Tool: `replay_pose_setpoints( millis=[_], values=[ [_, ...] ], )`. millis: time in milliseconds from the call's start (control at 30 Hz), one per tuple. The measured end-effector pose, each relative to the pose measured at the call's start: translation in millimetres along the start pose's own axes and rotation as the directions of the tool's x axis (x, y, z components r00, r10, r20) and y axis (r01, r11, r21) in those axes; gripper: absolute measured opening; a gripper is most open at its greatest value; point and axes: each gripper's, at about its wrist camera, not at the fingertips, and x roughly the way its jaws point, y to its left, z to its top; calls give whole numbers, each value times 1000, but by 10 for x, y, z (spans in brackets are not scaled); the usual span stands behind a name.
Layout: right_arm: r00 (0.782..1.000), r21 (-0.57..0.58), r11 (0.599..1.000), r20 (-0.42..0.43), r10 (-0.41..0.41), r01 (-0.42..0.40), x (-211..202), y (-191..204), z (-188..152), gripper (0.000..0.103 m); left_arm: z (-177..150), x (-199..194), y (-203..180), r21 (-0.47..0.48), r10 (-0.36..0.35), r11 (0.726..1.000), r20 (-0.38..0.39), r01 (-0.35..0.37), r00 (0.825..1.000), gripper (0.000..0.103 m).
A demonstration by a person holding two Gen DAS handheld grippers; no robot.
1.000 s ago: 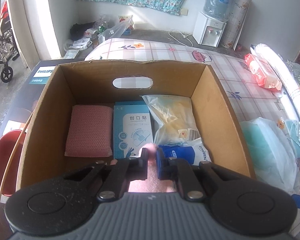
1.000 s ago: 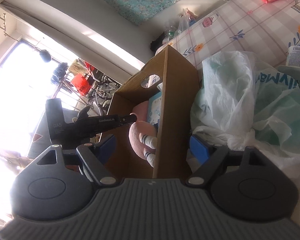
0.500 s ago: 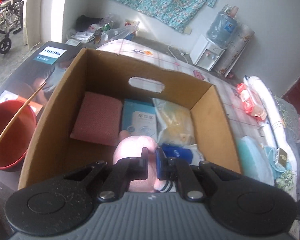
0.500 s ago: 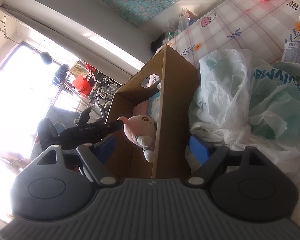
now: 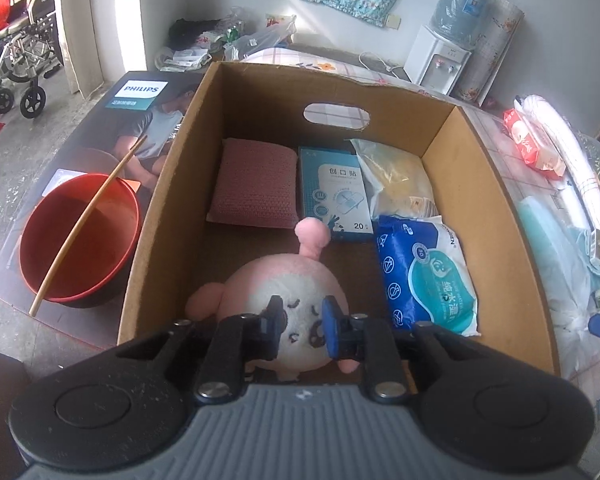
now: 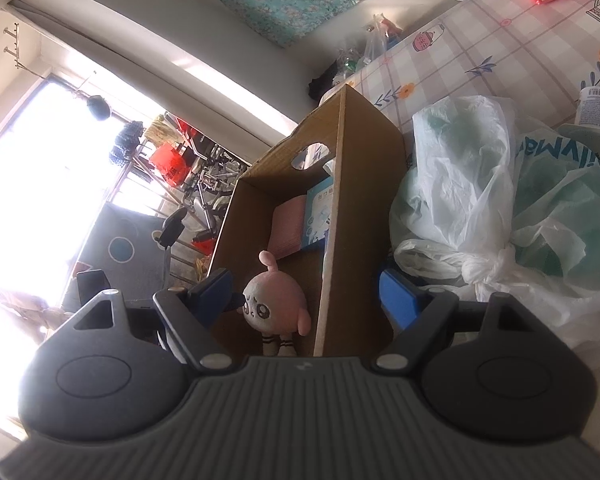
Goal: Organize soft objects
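Loosening left hand-held gripper point(image 5: 299, 322) over plush toy point(image 5: 284, 292)

Box point(image 5: 496, 184) holds, back row L to R: sponge point(image 5: 256, 184), plaster pack point(image 5: 334, 196), bag point(image 5: 396, 180). Wipes point(image 5: 424, 276) in front of bag, at R wall. Plush point(image 5: 288, 280) front centre, L of wipes. Bowl point(image 5: 80, 236) outside, L of box, stick point(image 5: 88, 220) across it.

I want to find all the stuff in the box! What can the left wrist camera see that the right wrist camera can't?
Only the left wrist view shows the blue wipes pack, the yellow bag and the red bowl outside the box. Only the right wrist view shows the knotted plastic bags beside the box. Both show the cardboard box, the pink plush toy, the pink sponge and the plaster box.
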Motion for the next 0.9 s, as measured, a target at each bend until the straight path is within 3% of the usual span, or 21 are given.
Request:
replay_pose_setpoints(
  millis=[167,233,500,733,900],
  values=[
    [1000,-7,1000,-5,6,-6,18,27,0,82,69,-55,-56,9,-6,1000,45,6,999,63],
    [1000,-3,1000,-7,8,-8,24,20,-1,82,104,22,-133,50,-4,999,8,4,1000,80],
    [1000,14,1000,-8,9,-9,33,-56,14,82,85,461,-280,121,124,987,-137,-108,983,85],
    [1000,30,999,-16,20,-20,35,-134,17,82,112,640,-292,121,232,969,-124,-217,965,89],
    [999,41,999,-14,31,-30,27,-188,27,82,115,697,-361,163,277,953,-139,-254,951,91]
  ],
)
